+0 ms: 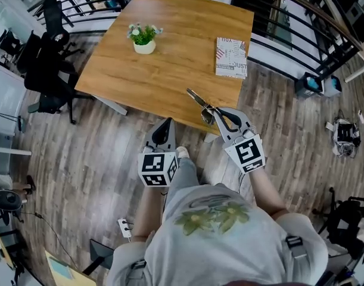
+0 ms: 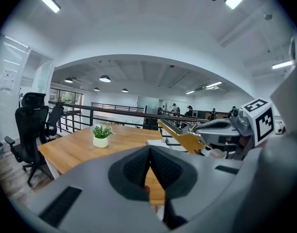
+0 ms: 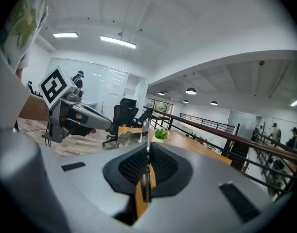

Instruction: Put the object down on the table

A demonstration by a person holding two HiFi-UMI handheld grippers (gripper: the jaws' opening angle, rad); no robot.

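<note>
A wooden table lies ahead of me. My right gripper is shut on a scraper with a thin metal blade and a yellow handle. The blade sticks out over the table's near edge. In the right gripper view the scraper stands edge-on between the pads of the gripper. From the left gripper view the scraper shows side-on, above the table. My left gripper is short of the table over the floor, its jaws shut with nothing in them.
A small potted plant and a printed book sit on the table's far half. Black office chairs stand to the left. A dark railing runs behind the table. Bags and gear lie on the floor at right.
</note>
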